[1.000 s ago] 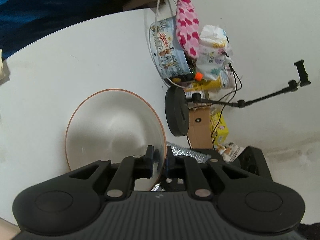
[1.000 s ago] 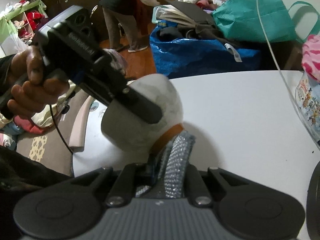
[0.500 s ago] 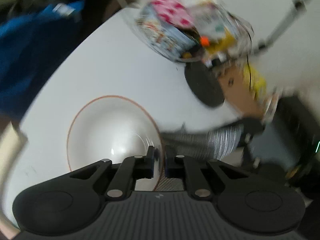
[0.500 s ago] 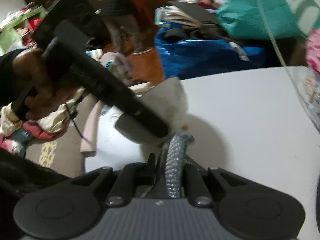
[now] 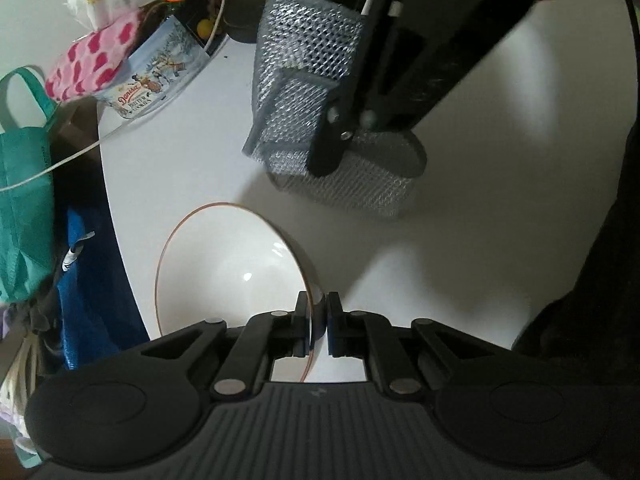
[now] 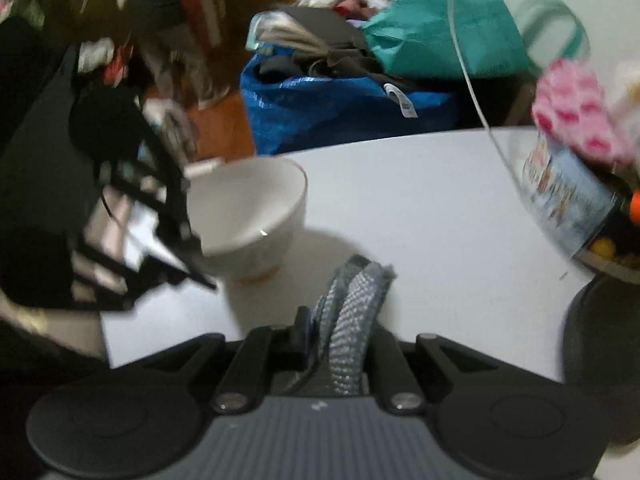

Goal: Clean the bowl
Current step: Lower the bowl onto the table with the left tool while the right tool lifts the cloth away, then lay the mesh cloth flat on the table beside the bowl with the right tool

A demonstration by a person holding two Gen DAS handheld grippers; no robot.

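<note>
A white bowl (image 5: pixel 228 272) with a thin orange rim is pinched at its rim by my left gripper (image 5: pixel 318 312), which is shut on it. In the right wrist view the bowl (image 6: pixel 248 208) stands near the table's left edge, with the left gripper (image 6: pixel 168 216) at its left side. My right gripper (image 6: pixel 340 320) is shut on a silver mesh scouring sponge (image 6: pixel 352 304), folded between the fingers. In the left wrist view the sponge (image 5: pixel 304 68) and right gripper (image 5: pixel 340 140) hang above the table, beyond the bowl and apart from it.
A white round table (image 5: pixel 460 220) carries a cookie tin (image 5: pixel 160 76) with a pink spotted cloth (image 5: pixel 92 60) and packets. A black round stand base (image 6: pixel 600 340) sits at the right. Beyond the table edge are a blue bag (image 6: pixel 340 112) and a teal bag (image 6: pixel 444 36).
The left wrist view has swung round, so the tin now sits upper left and the right gripper with the sponge has come into view. The bowl now stands more upright, opening upward.
</note>
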